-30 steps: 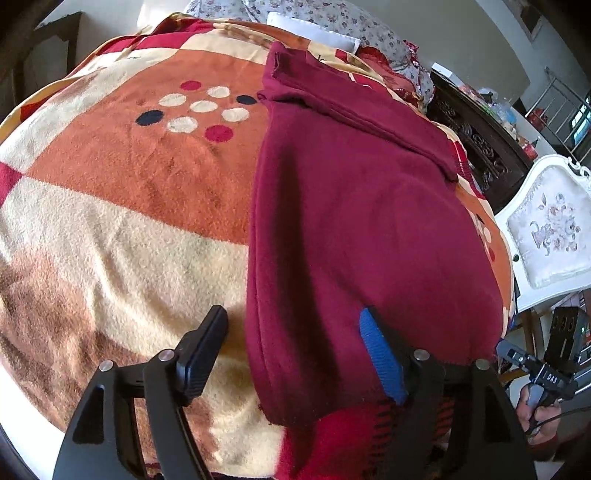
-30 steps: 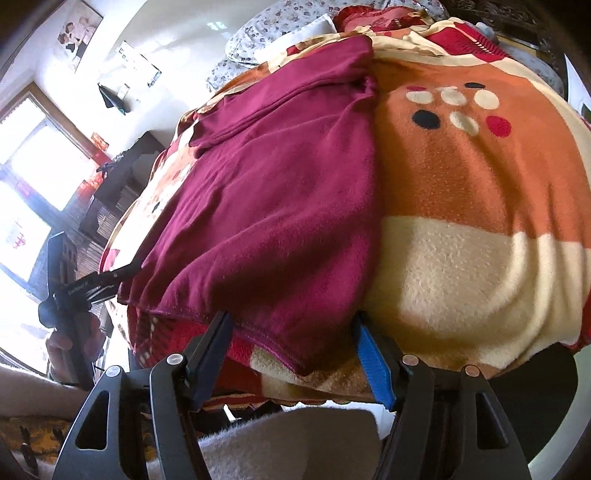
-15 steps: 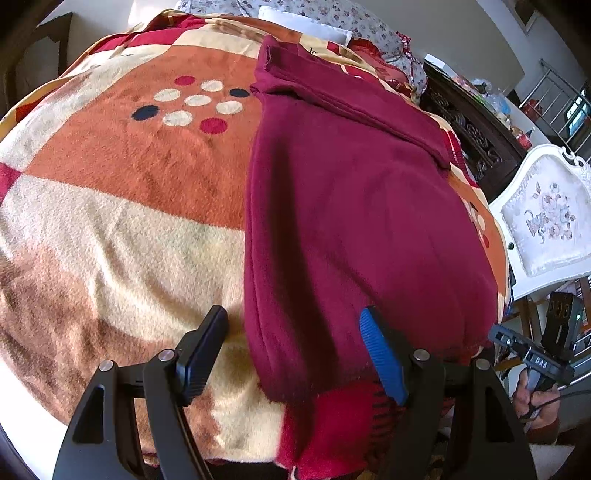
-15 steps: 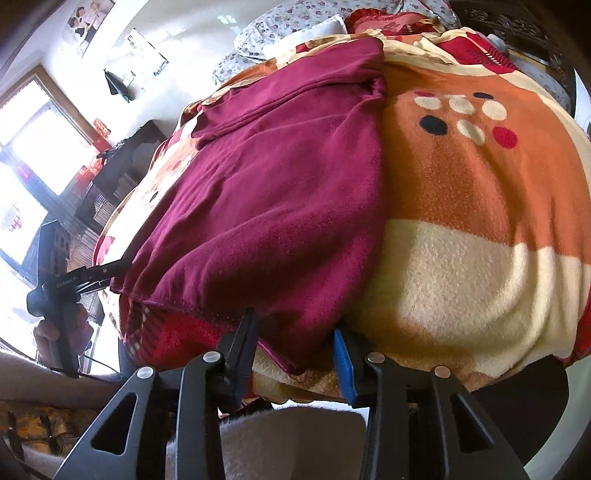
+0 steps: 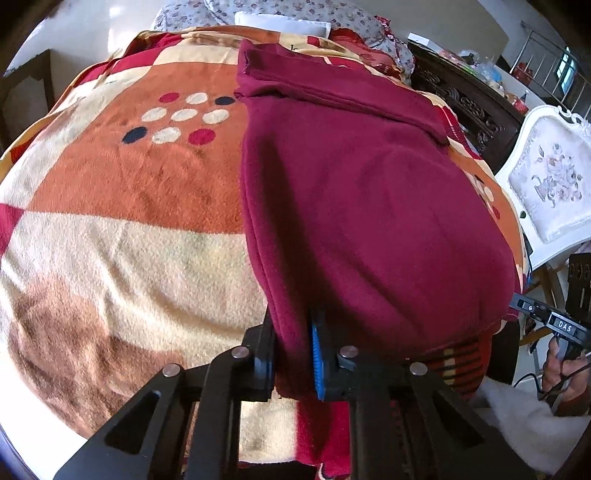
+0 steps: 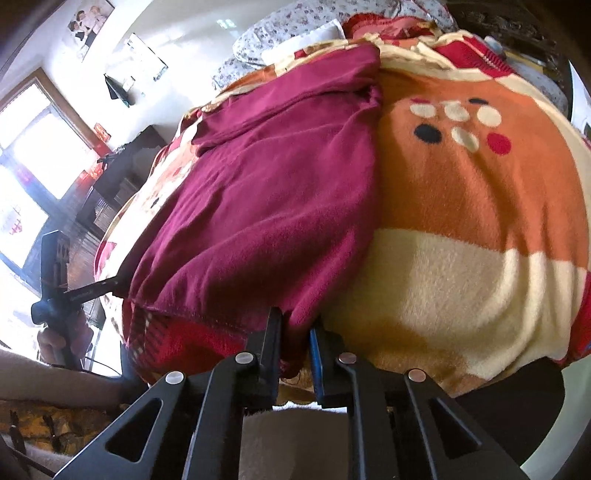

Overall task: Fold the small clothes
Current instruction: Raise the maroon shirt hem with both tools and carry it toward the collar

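A maroon fleece garment (image 5: 362, 206) lies lengthwise on a bed covered by an orange, cream and red blanket (image 5: 122, 229). My left gripper (image 5: 293, 354) is shut on the garment's near left corner at the bed's front edge. In the right wrist view the same garment (image 6: 266, 206) lies left of centre, and my right gripper (image 6: 295, 343) is shut on its near right corner. The garment's far end is folded across near the pillows. The right gripper also shows at the right edge of the left wrist view (image 5: 554, 325).
Floral pillows (image 5: 295, 14) lie at the head of the bed. A dark carved cabinet (image 5: 469, 107) and a white upholstered chair (image 5: 550, 177) stand to the right. A window (image 6: 26, 155) and dark furniture (image 6: 110, 192) are on the other side.
Both grippers went from open to shut on the garment's near corners. The right closed first; the left closed in the last half second and moved in toward the hem.
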